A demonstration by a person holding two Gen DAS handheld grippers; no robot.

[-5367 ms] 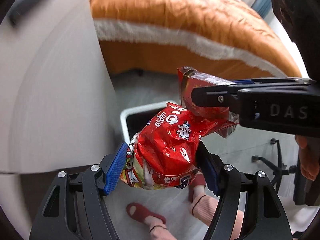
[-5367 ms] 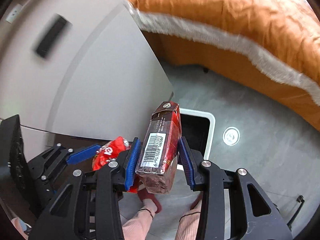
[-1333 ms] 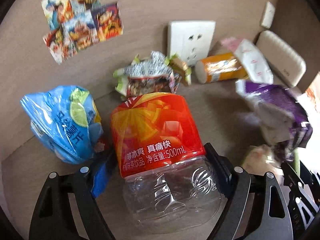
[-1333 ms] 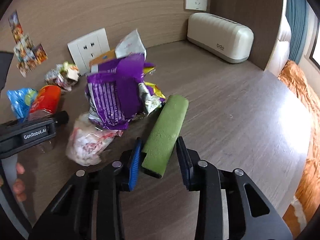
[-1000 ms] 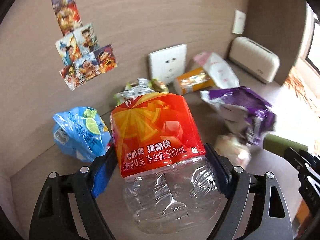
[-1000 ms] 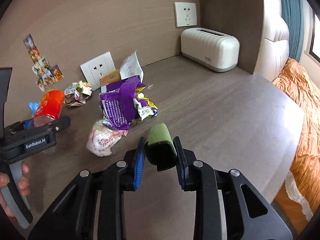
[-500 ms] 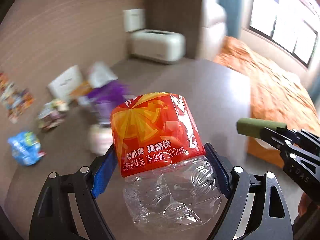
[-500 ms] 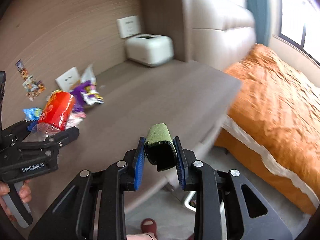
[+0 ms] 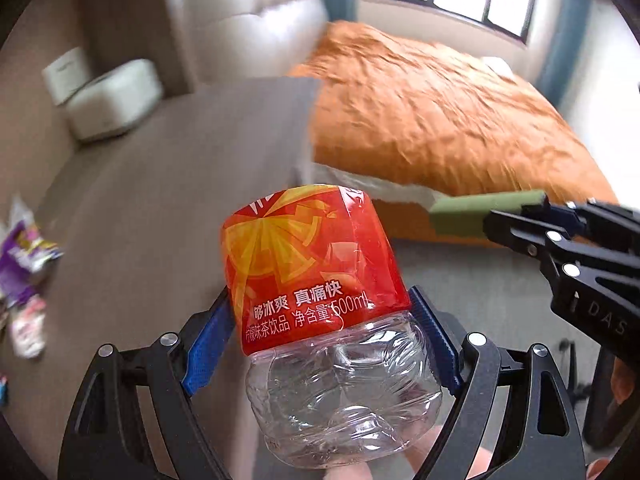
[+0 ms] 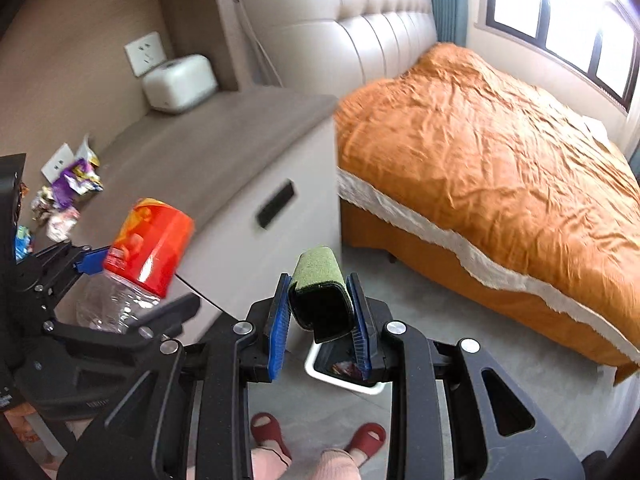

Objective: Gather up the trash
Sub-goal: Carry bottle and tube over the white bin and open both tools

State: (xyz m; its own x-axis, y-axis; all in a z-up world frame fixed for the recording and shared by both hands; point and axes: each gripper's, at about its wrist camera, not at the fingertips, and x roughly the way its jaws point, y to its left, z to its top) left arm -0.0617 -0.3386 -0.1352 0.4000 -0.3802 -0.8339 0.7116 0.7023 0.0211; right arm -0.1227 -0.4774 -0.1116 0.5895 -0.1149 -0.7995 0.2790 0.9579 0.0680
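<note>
My left gripper [image 9: 320,344] is shut on a crushed clear plastic bottle [image 9: 316,280] with a red-orange label, held in the air past the table's edge; the bottle also shows in the right wrist view [image 10: 148,236]. My right gripper [image 10: 320,320] is shut on a green rolled packet [image 10: 320,280], also seen in the left wrist view [image 9: 484,212]. A white-rimmed trash bin [image 10: 344,380] stands on the floor below the right gripper, mostly hidden by its fingers. Several wrappers [image 10: 72,184] lie at the table's back left.
A wooden-topped cabinet [image 10: 224,148] with a white appliance [image 10: 180,84] stands left. An orange-covered bed [image 10: 500,160] fills the right. My feet in red slippers [image 10: 272,432] stand on the grey floor. A chair base [image 9: 576,376] shows at right.
Both grippers have swung away from the trash pile on the table toward the bed and floor, each carrying its item. The bin has come into the right wrist view.
</note>
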